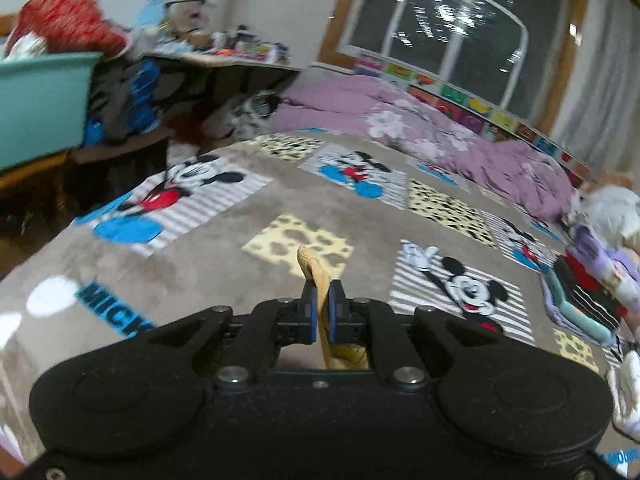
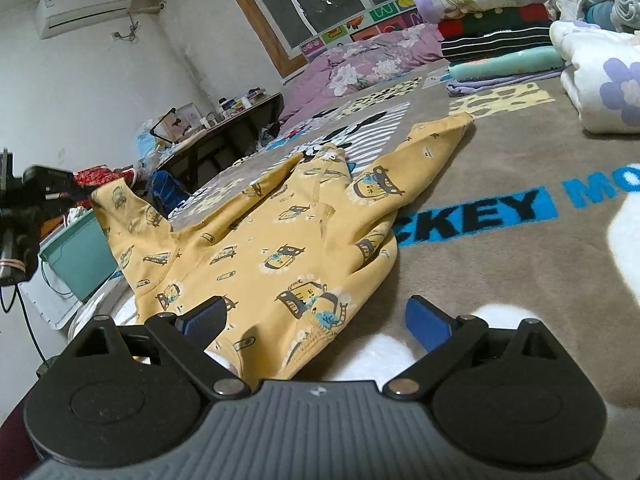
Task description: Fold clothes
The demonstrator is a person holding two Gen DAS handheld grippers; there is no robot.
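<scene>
The left gripper [image 1: 323,304] has its jaws closed on a narrow fold of the yellow garment [image 2: 276,240], which stands up between the blue pads [image 1: 311,312]. In the right wrist view this gripper appears at the far left edge, holding one sleeve end lifted off the bed [image 2: 500,280]. The rest of the garment lies spread on the grey blanket [image 1: 224,248], its other sleeve reaching toward the stack of folded clothes [image 2: 500,46].

Risks, as judged from this position:
- The pinch holds only a thin edge of cloth. A fast pull may slip it free.
- The body of the garment is unrestrained. Dragging the sleeve may shift or bunch the whole piece.

The right gripper [image 2: 320,320] has its jaws wide open and holds nothing. The hem lies between and just ahead of its pads, so a premature closure may catch a double layer.

Legible writing: the blanket reads "MICK" in the left wrist view and "CKEY MO" in the right wrist view, in blue capitals. The air conditioner [image 2: 84,8] carries a label too small to read.
</scene>
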